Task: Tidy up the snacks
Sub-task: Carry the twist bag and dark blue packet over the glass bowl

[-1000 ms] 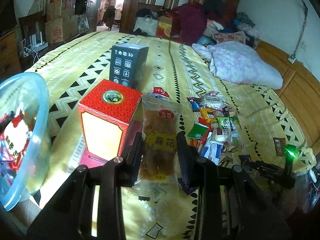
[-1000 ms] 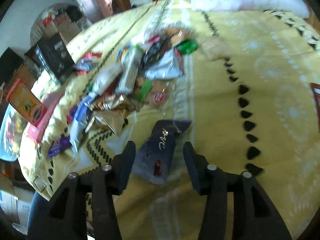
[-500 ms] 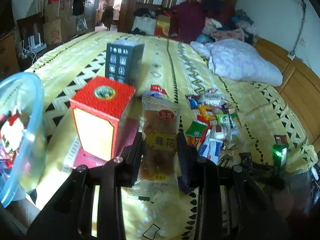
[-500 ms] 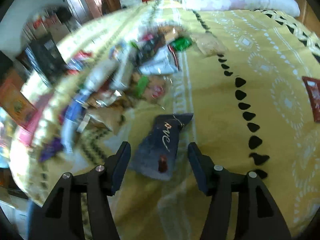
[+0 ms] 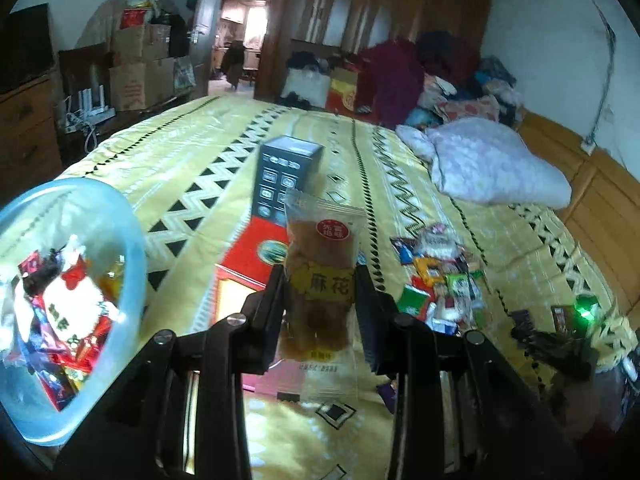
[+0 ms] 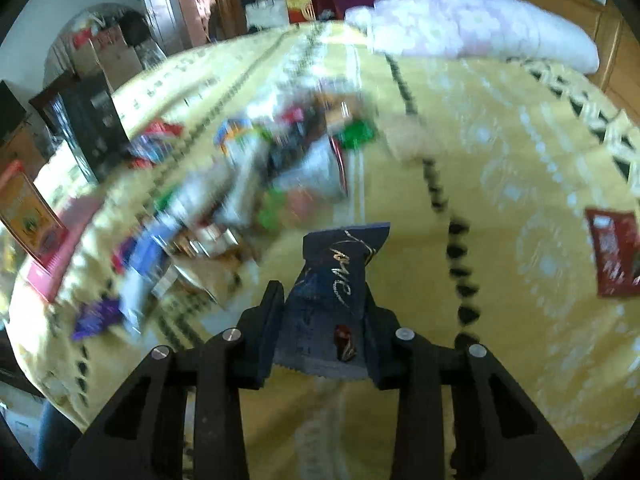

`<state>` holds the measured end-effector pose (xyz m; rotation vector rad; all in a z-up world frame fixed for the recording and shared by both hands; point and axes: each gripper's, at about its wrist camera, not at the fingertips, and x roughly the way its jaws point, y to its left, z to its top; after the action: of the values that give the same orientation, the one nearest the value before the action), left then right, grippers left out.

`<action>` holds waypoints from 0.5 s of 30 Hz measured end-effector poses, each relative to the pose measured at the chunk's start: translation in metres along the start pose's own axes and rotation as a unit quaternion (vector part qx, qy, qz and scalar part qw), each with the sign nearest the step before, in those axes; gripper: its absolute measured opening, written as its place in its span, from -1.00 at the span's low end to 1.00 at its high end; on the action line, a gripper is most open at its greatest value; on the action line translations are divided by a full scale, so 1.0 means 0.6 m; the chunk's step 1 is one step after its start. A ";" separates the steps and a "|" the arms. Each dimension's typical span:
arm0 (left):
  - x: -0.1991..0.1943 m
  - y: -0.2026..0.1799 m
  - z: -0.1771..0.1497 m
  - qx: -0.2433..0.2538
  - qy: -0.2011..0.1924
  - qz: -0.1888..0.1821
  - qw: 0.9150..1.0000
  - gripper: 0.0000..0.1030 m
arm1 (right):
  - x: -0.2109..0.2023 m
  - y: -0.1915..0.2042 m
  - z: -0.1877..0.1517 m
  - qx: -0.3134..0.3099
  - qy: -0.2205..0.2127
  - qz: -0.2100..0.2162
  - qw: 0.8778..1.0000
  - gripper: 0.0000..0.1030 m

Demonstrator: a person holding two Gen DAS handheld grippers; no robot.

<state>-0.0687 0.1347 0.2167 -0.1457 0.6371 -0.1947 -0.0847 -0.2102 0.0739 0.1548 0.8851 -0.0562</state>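
My left gripper (image 5: 320,284) is shut on a clear packet of brown fried twists (image 5: 322,280) and holds it upright above the yellow bedspread. A pale blue bowl (image 5: 132,240) with several wrapped snacks stands at the left. My right gripper (image 6: 324,300) is closing its jaws on a dark blue chocolate packet (image 6: 334,280), and both pads press its sides, lifted off the cover. A heap of loose snack packets (image 5: 440,280) lies on the bed, blurred as the snack heap (image 6: 248,184) in the right wrist view.
A red and yellow box (image 5: 248,260) and a black box (image 5: 286,176) stand behind the held twist packet. A red packet (image 6: 612,252) lies alone at the right. A pale pillow (image 5: 492,164) sits at the far right, and a wooden bed frame (image 5: 600,216) borders the bed.
My right gripper closed onto the dark blue packet and lifted it off the cover. My left gripper rose with the twist packet, and the red box now sits lower behind it.
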 end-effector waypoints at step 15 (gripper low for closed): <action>-0.091 0.178 0.081 -0.072 -0.077 0.077 0.991 -0.34 | -0.201 0.383 0.254 -0.147 -0.149 0.248 0.946 -0.25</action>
<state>-0.0681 0.2542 0.2660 -0.2475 0.5063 0.0125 -0.0184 -0.0089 0.2878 0.0819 0.5228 0.5093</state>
